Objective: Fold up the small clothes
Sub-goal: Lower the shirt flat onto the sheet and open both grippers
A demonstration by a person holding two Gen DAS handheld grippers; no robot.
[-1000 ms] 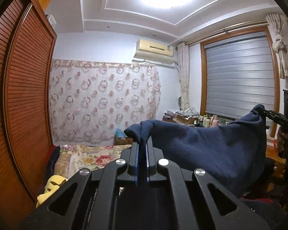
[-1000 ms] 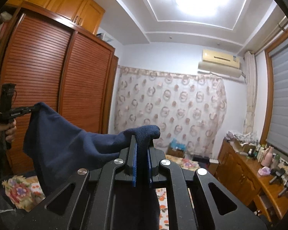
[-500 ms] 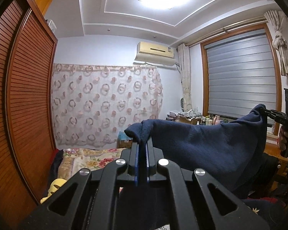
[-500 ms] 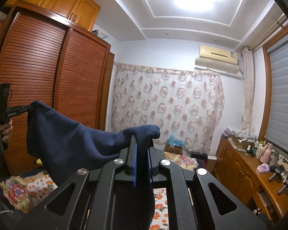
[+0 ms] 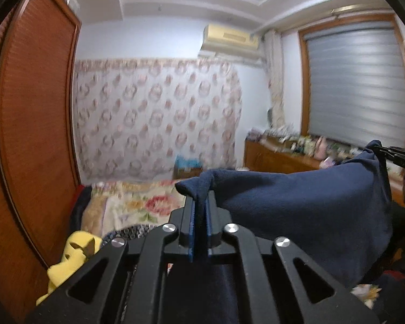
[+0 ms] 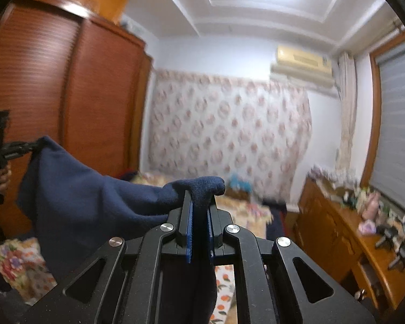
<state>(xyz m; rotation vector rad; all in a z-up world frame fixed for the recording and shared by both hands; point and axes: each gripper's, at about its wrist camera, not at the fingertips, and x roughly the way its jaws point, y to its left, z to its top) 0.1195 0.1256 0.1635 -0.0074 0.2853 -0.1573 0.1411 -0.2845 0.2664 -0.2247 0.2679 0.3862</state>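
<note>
bedroom, navy cloth stretched between clamped left gripper, right gripper

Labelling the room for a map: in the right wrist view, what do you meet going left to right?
Left gripper → navy cloth → right gripper → dresser → blind.

Two grippers are showing – the left gripper and the right gripper – and between them one dark blue cloth is hanging. One air conditioner is sitting high on the wall, above one flowered curtain. One window blind is covering the window. One wooden wardrobe is showing two slatted doors. One yellow toy is lying low on the left – the bottles on the one dresser are blurring too much for counting.
</note>
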